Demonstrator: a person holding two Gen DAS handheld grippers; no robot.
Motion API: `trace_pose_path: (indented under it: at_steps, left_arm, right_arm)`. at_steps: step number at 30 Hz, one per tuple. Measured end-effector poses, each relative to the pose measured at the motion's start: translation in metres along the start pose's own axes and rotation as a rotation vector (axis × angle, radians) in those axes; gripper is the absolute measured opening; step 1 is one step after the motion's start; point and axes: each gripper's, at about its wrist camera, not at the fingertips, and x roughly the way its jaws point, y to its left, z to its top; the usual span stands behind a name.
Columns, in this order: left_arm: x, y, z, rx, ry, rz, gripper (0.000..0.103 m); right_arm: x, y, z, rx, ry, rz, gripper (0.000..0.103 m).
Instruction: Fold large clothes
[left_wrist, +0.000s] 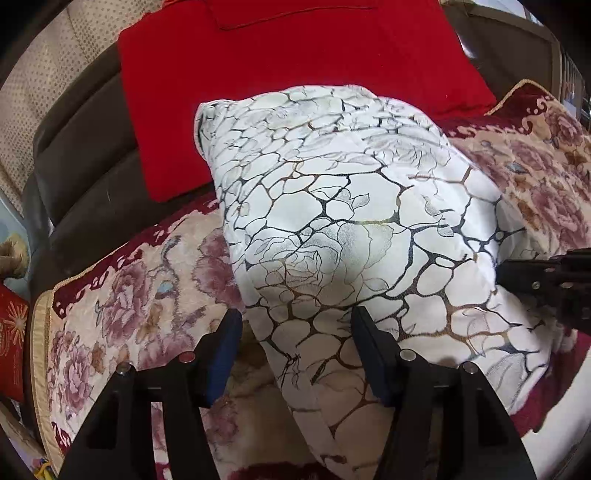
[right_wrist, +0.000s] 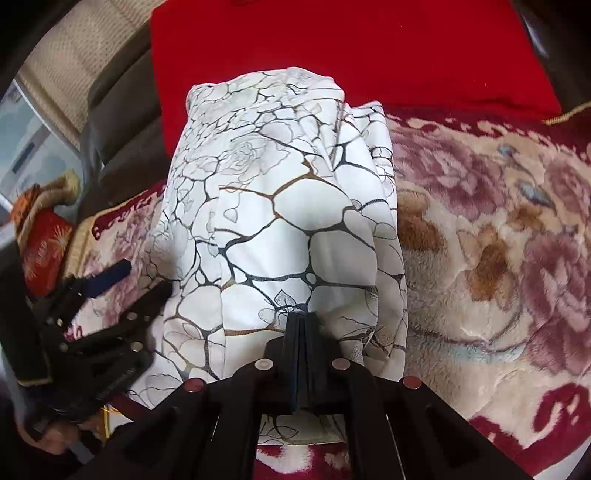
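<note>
White cloth (left_wrist: 351, 229) with a black and gold crackle print and drawn roses lies in a bunched heap on a fuzzy flower blanket (left_wrist: 122, 314). It sits near the middle of the blanket and reaches up to the blanket's far edge, where it touches a red cushion (left_wrist: 295, 62). The cushion leans against a brown sofa back (left_wrist: 77, 147) behind the blanket.

The left gripper (left_wrist: 295, 354) has its jaws spread wide and holds nothing. The near left side of the cloth runs down between its two fingers (left_wrist: 225, 354), which have blue pads. In the right wrist view, this gripper (right_wrist: 144, 278) shows just beside the left side of the cloth, with its tips at the fabric.

The right gripper (right_wrist: 301, 321) is squeezed tight on a fold at the near edge of the cloth, and the fabric bulges up around its tips. In the left wrist view, its black body (left_wrist: 546, 280) shows at the right side of the cloth.

A small red pillow with a gold starburst (right_wrist: 46, 240) lies past the left edge of the blanket.
</note>
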Motion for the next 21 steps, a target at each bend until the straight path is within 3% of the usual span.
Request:
trace_pose_path:
  at_steps: [5, 11, 21]
  left_arm:
    - [-0.022, 0.002, -0.007, -0.009, -0.042, 0.049, 0.062]
    - [-0.013, -0.004, -0.026, 0.018, -0.059, 0.102, 0.072]
    - [-0.017, -0.006, -0.024, 0.020, -0.044, 0.115, 0.074]
  right_arm:
    - [0.000, -0.002, 0.000, 0.006, -0.009, 0.004, 0.005]
    - [-0.003, -0.001, -0.010, 0.015, -0.025, 0.006, 0.006]
    - [-0.029, -0.003, -0.004, 0.063, -0.008, 0.067, 0.008]
